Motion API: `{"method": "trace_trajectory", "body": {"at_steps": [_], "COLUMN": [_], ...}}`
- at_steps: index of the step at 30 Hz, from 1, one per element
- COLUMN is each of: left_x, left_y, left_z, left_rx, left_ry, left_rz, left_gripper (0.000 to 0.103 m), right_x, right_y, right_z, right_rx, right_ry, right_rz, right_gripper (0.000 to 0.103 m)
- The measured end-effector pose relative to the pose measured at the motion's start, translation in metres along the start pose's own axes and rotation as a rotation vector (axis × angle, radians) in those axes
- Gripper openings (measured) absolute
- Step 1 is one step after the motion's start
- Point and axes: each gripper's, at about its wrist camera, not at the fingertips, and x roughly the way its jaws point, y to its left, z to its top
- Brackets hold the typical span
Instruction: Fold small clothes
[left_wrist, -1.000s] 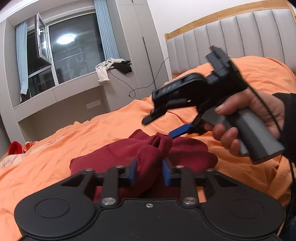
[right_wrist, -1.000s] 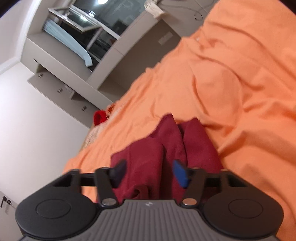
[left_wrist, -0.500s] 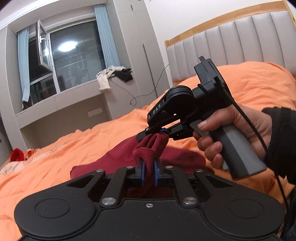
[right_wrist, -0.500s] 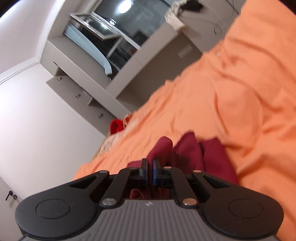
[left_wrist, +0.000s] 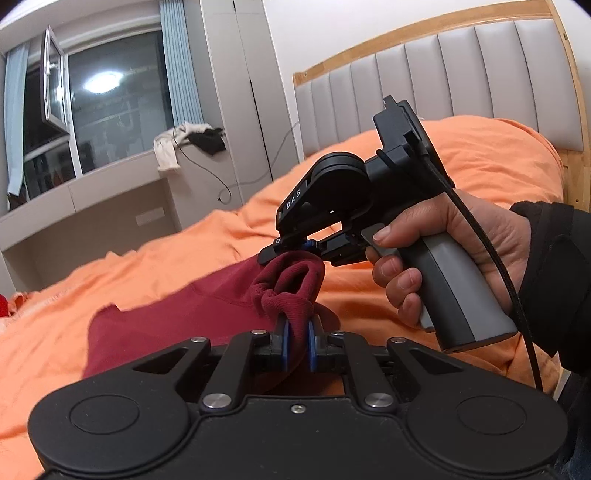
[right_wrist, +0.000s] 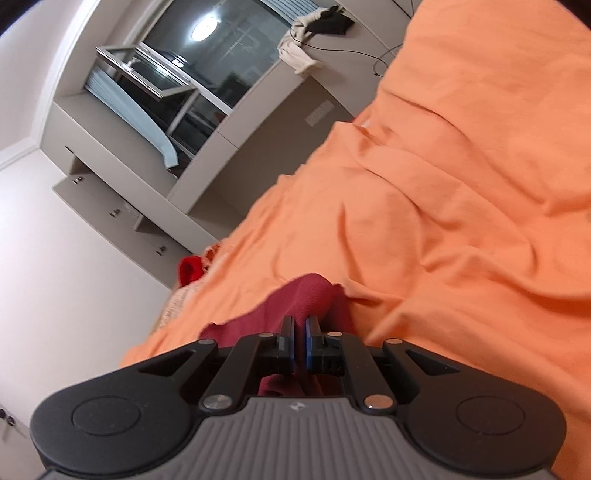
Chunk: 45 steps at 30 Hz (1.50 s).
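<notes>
The garment (left_wrist: 184, 314), a dark red knit piece, is lying on the orange bedspread (left_wrist: 369, 302), with 1 bunched edge lifted off it. The left gripper (left_wrist: 295, 345) is pinching that raised fold: its jaws are nearly together, with red cloth squeezed between the blue pads (left_wrist: 283, 347). The right gripper (left_wrist: 306, 248), carried in the person's right hand (left_wrist: 454, 251), is biting the same raised edge a little farther along; in its own view the right gripper (right_wrist: 299, 345) is showing its jaws almost touching, with red fabric under and around them. Both sets of jaws have just been closing, with the cloth between them.

The task is looking like it is at an early stage. Both grips are appearing secure, but no neat fold is showing: most of the garment is still spreading loosely, its far edge uneven. What is remaining, as I judge it, is carrying the held edge over the rest, laying it flat, and repeating until the piece is compact. A second red item (right_wrist: 190, 269) is sitting well apart near the bed's far edge, possibly waiting too.
</notes>
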Motion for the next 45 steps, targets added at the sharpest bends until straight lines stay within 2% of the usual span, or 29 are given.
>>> {"method": "trace_trajectory", "body": {"at_steps": [2, 6, 8, 9, 11, 14, 16, 19, 23, 28, 33, 35, 37, 40, 45], "left_x": [0.004, 0.004, 0.002, 0.001, -0.002, -0.012, -0.020, -0.030, -0.044, -0.054, -0.048, -0.039, -0.028, -0.009, 0.008], "left_y": [0.000, 0.004, 0.008, 0.011, 0.017, 0.024, 0.026, 0.032, 0.050, 0.091, 0.138, 0.156, 0.171, 0.186, 0.191], "left_z": [-0.004, -0.010, -0.012, -0.013, -0.012, -0.011, -0.010, -0.008, -0.004, -0.007, -0.011, -0.016, -0.025, -0.039, -0.063], "left_rx": [-0.006, -0.016, -0.044, -0.064, -0.097, -0.150, -0.170, -0.182, -0.227, -0.333, -0.488, -0.573, -0.650, -0.734, -0.767], "left_ry": [0.013, 0.018, 0.020, 0.018, 0.019, -0.003, -0.022, -0.042, -0.085, -0.108, -0.063, -0.012, 0.059, 0.156, 0.159], "left_rz": [-0.011, -0.042, -0.075, -0.091, -0.140, -0.209, -0.220, -0.201, -0.139, -0.043, 0.099, 0.139, 0.143, 0.111, 0.068], "left_gripper": [0.012, 0.023, 0.034, 0.037, 0.057, 0.077, 0.081, 0.088, 0.099, 0.102, 0.102, 0.102, 0.102, 0.102, 0.103], "right_x": [0.000, 0.000, 0.000, -0.002, -0.005, -0.011, -0.013, -0.015, -0.016, -0.016, -0.012, -0.009, -0.005, -0.001, 0.002], "right_y": [-0.001, -0.002, -0.002, -0.001, 0.001, 0.004, 0.004, 0.003, -0.001, 0.000, 0.002, 0.002, 0.000, -0.005, -0.012], "right_z": [-0.001, -0.005, -0.005, -0.006, -0.007, -0.008, -0.009, -0.010, -0.012, -0.016, -0.021, -0.023, -0.027, -0.032, -0.039], "right_rx": [0.002, 0.001, -0.001, -0.004, -0.013, -0.047, -0.062, -0.058, -0.043, -0.044, -0.045, -0.040, -0.023, 0.003, 0.022], "right_ry": [0.006, 0.016, 0.023, 0.025, 0.021, 0.009, 0.006, 0.019, 0.036, 0.049, 0.080, 0.097, 0.124, 0.153, 0.142], "right_rz": [-0.019, -0.060, -0.068, -0.069, -0.079, -0.095, -0.102, -0.093, -0.082, -0.088, -0.087, -0.086, -0.091, -0.102, -0.104], "right_gripper": [0.012, 0.018, 0.042, 0.048, 0.073, 0.084, 0.091, 0.096, 0.103, 0.103, 0.103, 0.103, 0.103, 0.103, 0.103]}}
